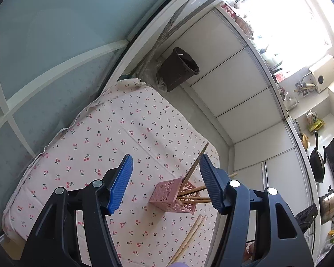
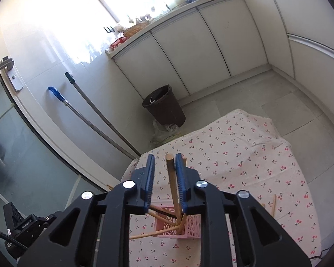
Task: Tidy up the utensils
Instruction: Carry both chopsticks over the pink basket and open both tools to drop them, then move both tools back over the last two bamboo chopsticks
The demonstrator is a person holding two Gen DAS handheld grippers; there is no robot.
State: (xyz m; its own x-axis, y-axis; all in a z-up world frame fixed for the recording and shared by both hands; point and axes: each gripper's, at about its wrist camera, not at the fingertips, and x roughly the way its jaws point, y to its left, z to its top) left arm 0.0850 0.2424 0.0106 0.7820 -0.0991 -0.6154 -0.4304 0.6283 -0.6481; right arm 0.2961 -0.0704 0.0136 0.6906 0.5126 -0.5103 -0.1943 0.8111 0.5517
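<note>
Gripper (image 2: 164,178) beside "GenRobot.AI"-labelled, perhaps, box (image 2: 25,228)

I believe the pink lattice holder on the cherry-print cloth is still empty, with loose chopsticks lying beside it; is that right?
Not quite: the pink lattice holder is not empty. Several chopsticks already stand in it, leaning out at angles, as the left wrist view shows. The rest holds: it sits on the cherry-print cloth, and loose chopsticks lie beside it.
</note>
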